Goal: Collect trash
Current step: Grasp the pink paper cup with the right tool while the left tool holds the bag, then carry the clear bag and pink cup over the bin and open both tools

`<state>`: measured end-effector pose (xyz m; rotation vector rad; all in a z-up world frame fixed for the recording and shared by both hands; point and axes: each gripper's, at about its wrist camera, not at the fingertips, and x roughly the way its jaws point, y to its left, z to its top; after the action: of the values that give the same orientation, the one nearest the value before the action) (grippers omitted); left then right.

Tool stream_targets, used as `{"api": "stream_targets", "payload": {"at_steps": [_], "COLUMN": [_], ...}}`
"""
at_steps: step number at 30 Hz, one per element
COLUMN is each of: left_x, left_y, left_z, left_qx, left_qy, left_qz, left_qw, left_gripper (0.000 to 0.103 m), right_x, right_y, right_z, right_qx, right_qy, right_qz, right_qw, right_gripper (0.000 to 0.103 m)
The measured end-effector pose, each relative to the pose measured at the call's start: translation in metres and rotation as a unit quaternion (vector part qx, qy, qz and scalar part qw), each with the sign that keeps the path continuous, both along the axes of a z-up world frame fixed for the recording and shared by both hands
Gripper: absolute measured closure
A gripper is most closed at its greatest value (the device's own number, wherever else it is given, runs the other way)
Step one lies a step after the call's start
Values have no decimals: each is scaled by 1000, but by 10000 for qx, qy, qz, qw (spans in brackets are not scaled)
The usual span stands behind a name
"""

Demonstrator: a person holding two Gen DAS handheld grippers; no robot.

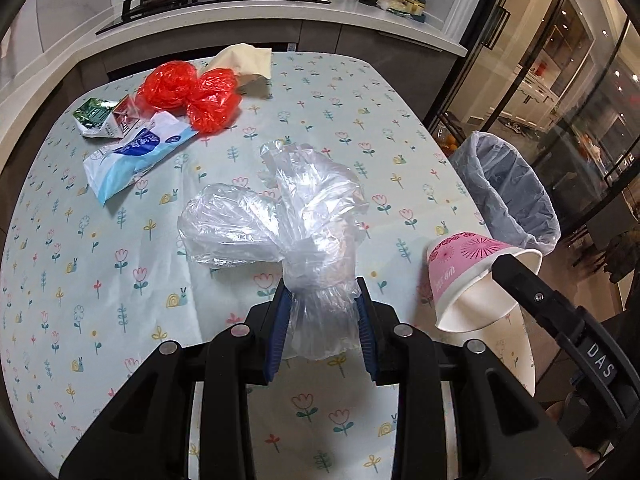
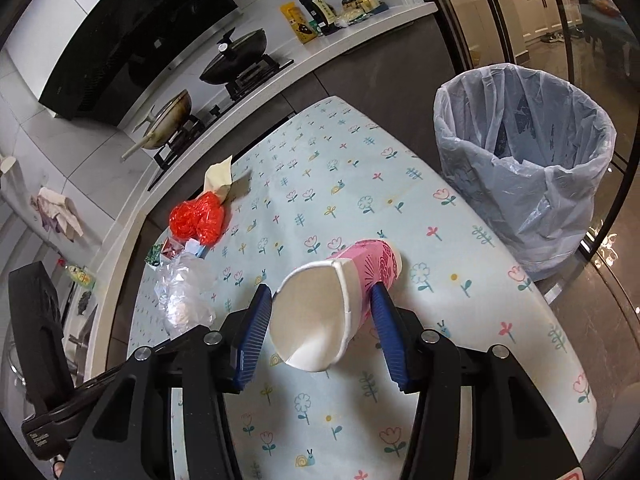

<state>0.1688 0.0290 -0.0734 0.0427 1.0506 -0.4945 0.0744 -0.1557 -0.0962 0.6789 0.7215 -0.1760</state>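
Note:
My left gripper [image 1: 323, 292] is shut on the bunched neck of a clear plastic bag [image 1: 280, 216], which billows out above the flowered tablecloth [image 1: 100, 280]. The same bag [image 2: 184, 292] shows at the left of the right wrist view. My right gripper [image 2: 320, 296] is shut on a squashed pink paper cup [image 2: 372, 264], its white mouth turned toward the camera. In the left wrist view the cup [image 1: 468, 272] hangs at the table's right edge. A lined trash bin [image 2: 540, 216] stands on the floor just beyond that edge, ahead and right of the cup.
A red plastic bag [image 1: 192, 96], a blue-and-white wrapper [image 1: 132, 156], a green carton [image 1: 100, 118] and a cream paper [image 1: 244, 62] lie at the table's far left. A stove with pans [image 2: 236, 60] and a counter with bottles [image 2: 316, 8] run behind. Glass doors stand right.

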Motion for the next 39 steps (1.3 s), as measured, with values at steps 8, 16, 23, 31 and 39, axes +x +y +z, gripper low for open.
{"api": "stream_targets", "payload": {"at_steps": [8,16,23,31,39], "left_x": [-3,-6,-6,-5,-6], "left_y": [-32,-43,-44,-57,-108], "left_z": [6,1,0,7,27], "left_qx": [-22,56,123,93,-52], "left_qy": [-47,6,-14,-82,-256], "left_qz": [-189,-184,-137,-247,-690], "left_qw": [9998,9998,9998,9996,9973], "left_gripper": [73,73,73,73,73], "right_x": [-10,-18,-19,-22,-34], "right_y": [-32,-40,-49,-61,-103], "right_z": [-5,-23,-28,-18,-2], "right_qx": [123,326,401,320,239], "right_qy": [72,198,173,-14,-242], "right_qz": [-151,-119,-147,-296,-790], "right_qw": [9998,9992,9989,9990,9963], "right_gripper": [89,89,96,98,98]}}
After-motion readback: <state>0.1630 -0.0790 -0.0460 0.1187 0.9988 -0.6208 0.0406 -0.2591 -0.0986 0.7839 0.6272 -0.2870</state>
